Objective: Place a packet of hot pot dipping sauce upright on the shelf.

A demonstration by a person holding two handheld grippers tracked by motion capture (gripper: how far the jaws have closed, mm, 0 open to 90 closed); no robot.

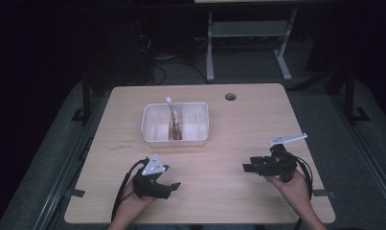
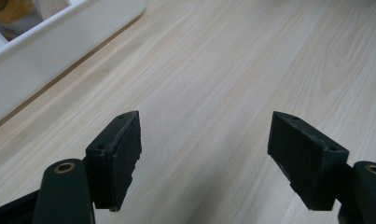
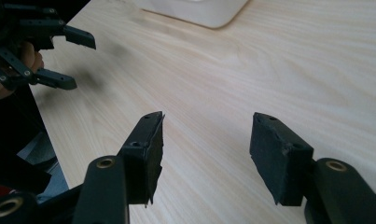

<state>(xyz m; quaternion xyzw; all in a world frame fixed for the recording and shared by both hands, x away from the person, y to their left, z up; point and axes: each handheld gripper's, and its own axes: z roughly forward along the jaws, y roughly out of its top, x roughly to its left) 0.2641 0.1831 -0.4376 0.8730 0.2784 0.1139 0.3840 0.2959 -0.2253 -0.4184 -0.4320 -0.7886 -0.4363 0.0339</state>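
Observation:
My left gripper (image 1: 170, 188) rests low over the near left of the wooden table (image 1: 219, 143), a hand holding it, its jaws pointing right. In the left gripper view its jaws (image 2: 204, 154) stand open over bare wood with nothing between them. My right gripper (image 1: 247, 167) is held at the near right and points left toward the other one. In the right gripper view its jaws (image 3: 206, 149) are open and empty, and the left gripper (image 3: 59, 58) shows farther off at the upper left.
A white compartment tray (image 1: 150, 125) sits at the table's middle back, with a slim tube-like item (image 1: 173, 120) leaning up in it. Its wall (image 2: 59, 51) shows near my left gripper, its corner (image 3: 199, 11) in the right gripper view. A round cable hole (image 1: 230, 97) lies at the back right.

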